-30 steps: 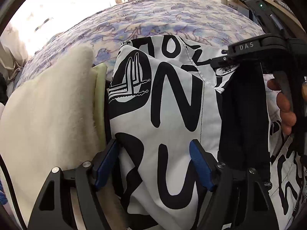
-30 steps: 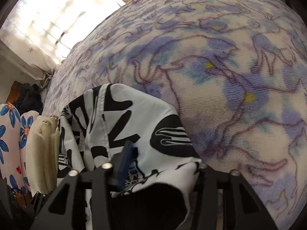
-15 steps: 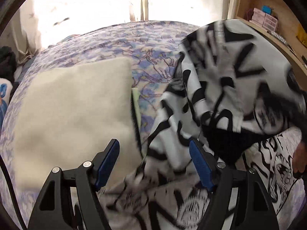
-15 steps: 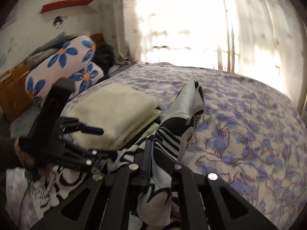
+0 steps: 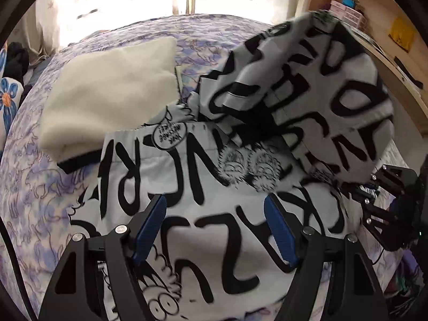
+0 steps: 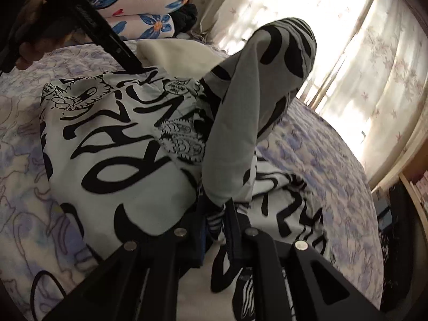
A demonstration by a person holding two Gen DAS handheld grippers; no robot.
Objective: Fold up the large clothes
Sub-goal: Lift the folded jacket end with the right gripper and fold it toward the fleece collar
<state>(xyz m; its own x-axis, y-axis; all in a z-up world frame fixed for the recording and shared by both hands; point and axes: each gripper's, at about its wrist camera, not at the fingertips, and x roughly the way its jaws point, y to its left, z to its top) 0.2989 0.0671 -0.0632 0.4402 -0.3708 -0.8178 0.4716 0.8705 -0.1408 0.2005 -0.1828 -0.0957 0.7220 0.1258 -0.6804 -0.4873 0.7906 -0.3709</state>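
A large white garment (image 5: 203, 230) printed with black letters and cartoons lies spread on the bed. In the left wrist view my left gripper (image 5: 214, 227) hovers over it, open, its blue pads (image 5: 149, 227) wide apart with only flat cloth beneath. My right gripper (image 6: 216, 222) pinches a fold of the garment (image 6: 240, 123) that rises up from its jaws; the jaws are opening slightly with the cloth still between them. That lifted fold (image 5: 307, 85) arches over the right side. The right gripper (image 5: 388, 200) shows at the edge there.
A folded cream fleece stack (image 5: 107, 93) lies on the purple-patterned bedspread (image 5: 32, 187), touching the garment's far left edge. Blue-flowered pillows (image 6: 149, 24) sit at the head. A wooden shelf (image 5: 401, 53) runs along the right, a curtained window (image 6: 347, 40) behind the bed.
The right gripper has swung its pinched fold up and across above the spread garment while rolling. The left gripper has drawn back, so more flat cloth now lies under it.
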